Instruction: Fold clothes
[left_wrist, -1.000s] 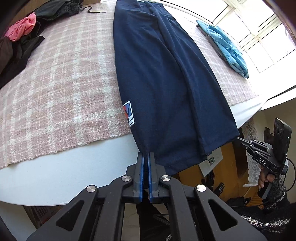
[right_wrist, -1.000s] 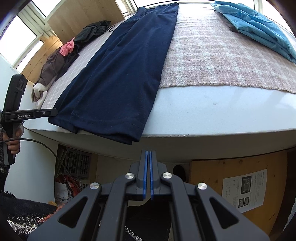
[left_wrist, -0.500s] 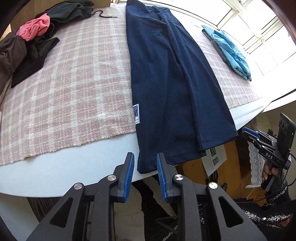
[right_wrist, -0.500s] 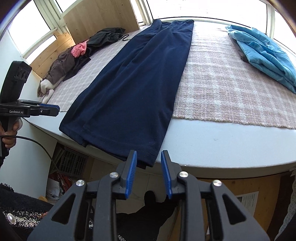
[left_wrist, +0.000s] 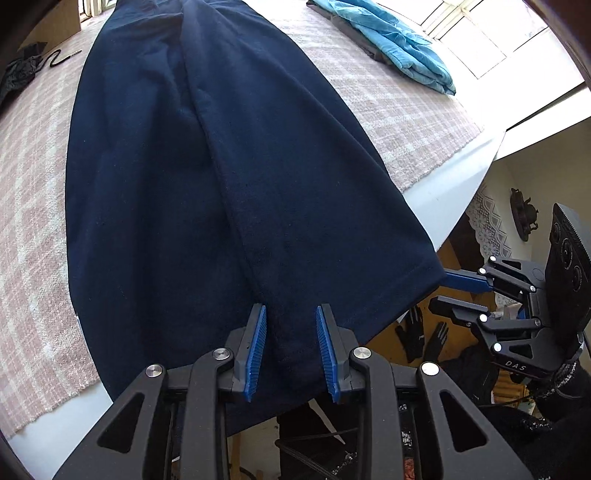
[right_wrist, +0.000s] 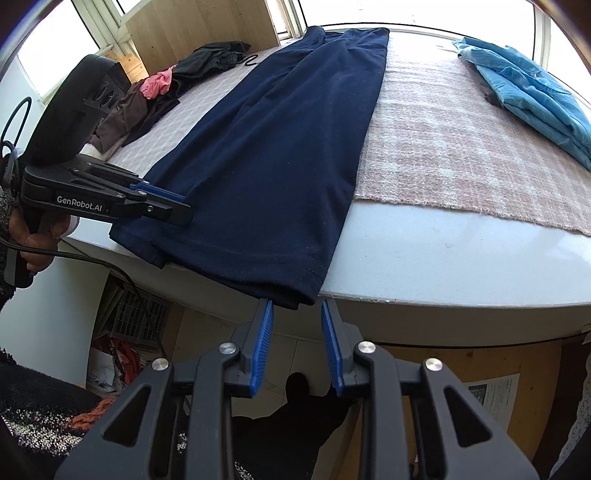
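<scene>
Two grippers sit at the near hem of one long navy garment (right_wrist: 280, 147), which lies stretched lengthwise down the middle of the frame on a pink checked cloth (right_wrist: 461, 147) over the white worktop (right_wrist: 461, 258); its hem hangs a little past the worktop's near edge. The garment looks already doubled along its length, with a lapped edge running down its centre in the left wrist view.

The left gripper (left_wrist: 291, 347) has its fingers spread, and the hem's middle fold lies between them, not pinched. The right gripper (right_wrist: 297, 343) also has its fingers spread, just below the hem's lower right corner and, as far as I can tell, not touching it.

The fabric reads as soft knit jersey: light, limp, with no stiffness, so it should sag and trail from any hold. It is probably not slippery against the ribbed blue pads, though stacked layers may slide over one another. The stitched hem is the firmest part; a hold there, one gripper near each corner and catching all layers, should carry it evenly.

At the upper right a folded blue garment (right_wrist: 535, 85) rests; at the upper left lies a heap of dark and pink clothes (right_wrist: 159, 92).
</scene>
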